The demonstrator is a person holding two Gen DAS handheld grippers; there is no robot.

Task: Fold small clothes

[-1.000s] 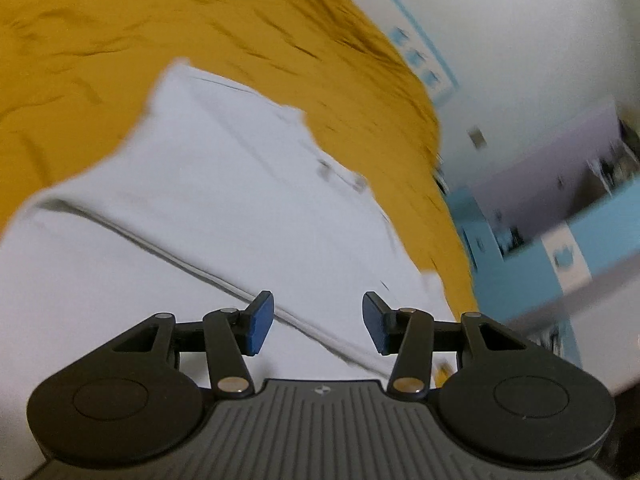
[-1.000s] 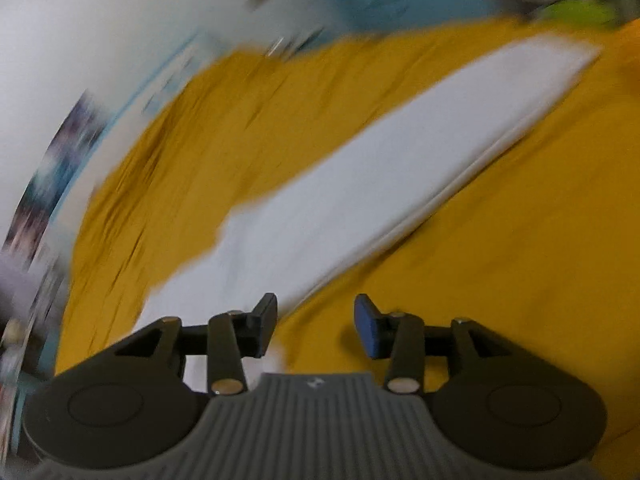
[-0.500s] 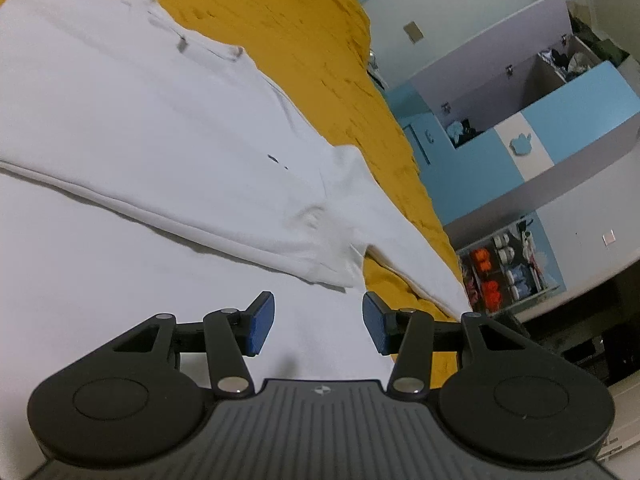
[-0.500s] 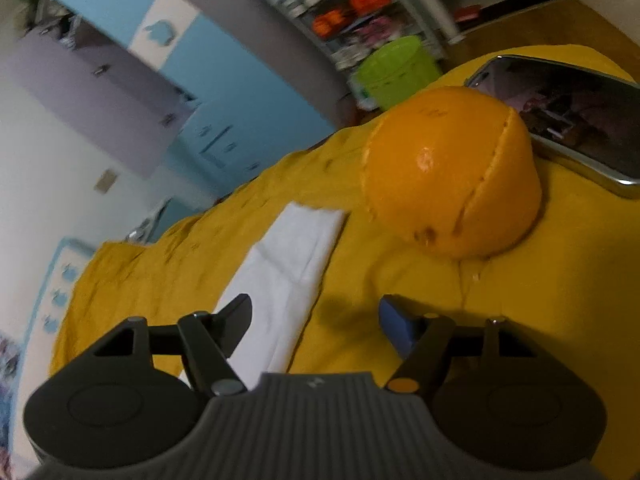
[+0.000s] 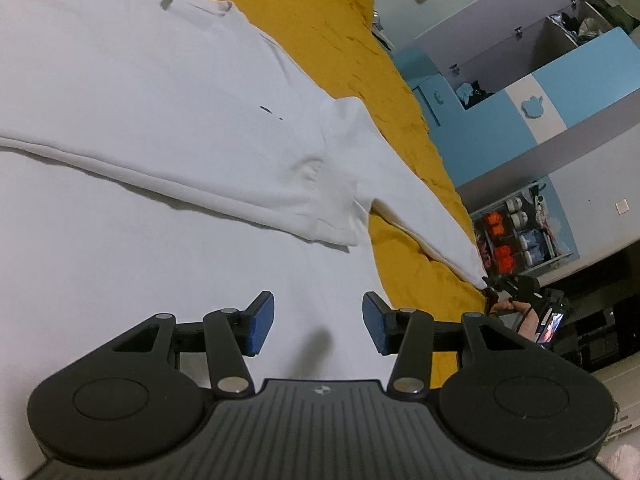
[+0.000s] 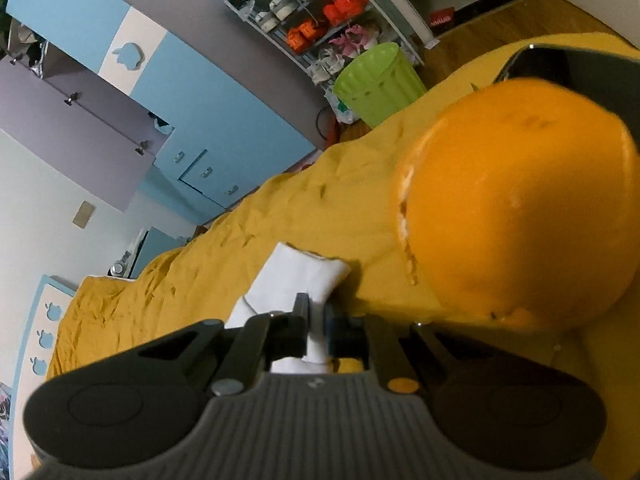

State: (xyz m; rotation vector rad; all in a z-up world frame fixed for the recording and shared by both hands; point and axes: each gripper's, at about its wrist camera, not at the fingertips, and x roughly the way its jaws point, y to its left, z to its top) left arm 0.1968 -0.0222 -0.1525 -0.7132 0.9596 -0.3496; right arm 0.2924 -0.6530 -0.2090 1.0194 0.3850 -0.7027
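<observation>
An orange sits close in front of me on the mustard-yellow bedspread, a dark phone just behind it — beyond the bed, a lime-green bin, a shoe rack and blue-and-grey cupboards.

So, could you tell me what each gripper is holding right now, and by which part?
The right gripper pinches the white shirt's sleeve near its cuff end. The left gripper is open, holding nothing.

Bedroom seen past my claws, dim indoor light.
I noted a blue-and-grey wardrobe, a shoe rack, a green bin, pale walls and a wood floor.
</observation>
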